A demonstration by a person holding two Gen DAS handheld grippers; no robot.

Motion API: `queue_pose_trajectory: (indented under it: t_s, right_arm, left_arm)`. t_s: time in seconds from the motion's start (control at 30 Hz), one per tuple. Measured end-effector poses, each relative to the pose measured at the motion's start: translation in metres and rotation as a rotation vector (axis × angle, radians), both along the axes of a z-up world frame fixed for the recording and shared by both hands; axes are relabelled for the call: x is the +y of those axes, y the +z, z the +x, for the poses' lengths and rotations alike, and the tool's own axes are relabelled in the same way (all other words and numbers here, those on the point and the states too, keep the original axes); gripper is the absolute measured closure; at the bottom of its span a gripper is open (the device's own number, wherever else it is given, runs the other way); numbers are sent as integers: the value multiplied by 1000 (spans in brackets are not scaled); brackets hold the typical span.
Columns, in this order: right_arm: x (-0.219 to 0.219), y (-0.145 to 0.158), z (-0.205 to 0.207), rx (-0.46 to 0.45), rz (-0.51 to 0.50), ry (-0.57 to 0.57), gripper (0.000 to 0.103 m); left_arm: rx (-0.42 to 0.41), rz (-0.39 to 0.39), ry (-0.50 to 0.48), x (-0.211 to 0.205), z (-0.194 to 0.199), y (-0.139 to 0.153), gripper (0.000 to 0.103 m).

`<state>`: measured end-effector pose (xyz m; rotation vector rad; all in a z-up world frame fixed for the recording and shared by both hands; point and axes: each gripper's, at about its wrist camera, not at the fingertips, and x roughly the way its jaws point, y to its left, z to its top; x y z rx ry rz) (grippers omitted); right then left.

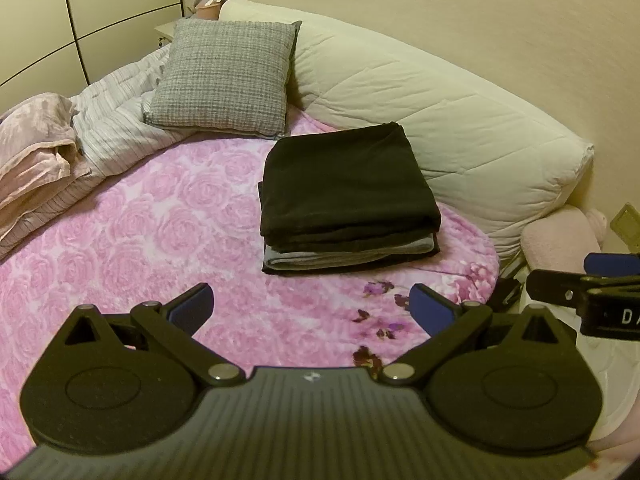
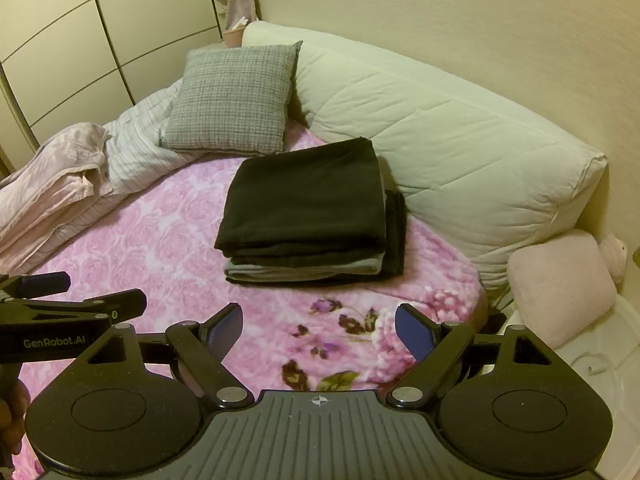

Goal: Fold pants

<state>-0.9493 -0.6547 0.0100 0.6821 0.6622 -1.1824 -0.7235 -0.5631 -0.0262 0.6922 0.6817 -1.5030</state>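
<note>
Folded black pants (image 1: 344,184) lie as the top layer of a neat stack on the pink rose blanket (image 1: 160,240); a grey folded garment (image 1: 348,254) shows lower in that stack. The same black pants (image 2: 308,196) and grey layer (image 2: 304,268) appear in the right wrist view. My left gripper (image 1: 312,306) hovers open in front of the stack, nothing between its blue pads. My right gripper (image 2: 319,330) is open too, held back from the stack above the blanket (image 2: 160,232). Each gripper shows at the edge of the other's view.
A grey checked cushion (image 1: 224,76) leans behind the stack, and a long white bolster (image 1: 440,120) runs along the wall. A striped duvet (image 1: 116,136) and pink cloth (image 1: 32,152) are bunched at left. A pink pillow (image 2: 560,288) sits at the bed's right edge.
</note>
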Motion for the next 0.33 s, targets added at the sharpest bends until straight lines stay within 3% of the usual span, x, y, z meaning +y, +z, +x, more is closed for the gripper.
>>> queue_pose_trajectory:
  t_s: [0.33]
  right_arm:
    - [0,0,-1,0,3,3,22]
  left_arm:
    - [-1,-22,10,-1,-5,2,1]
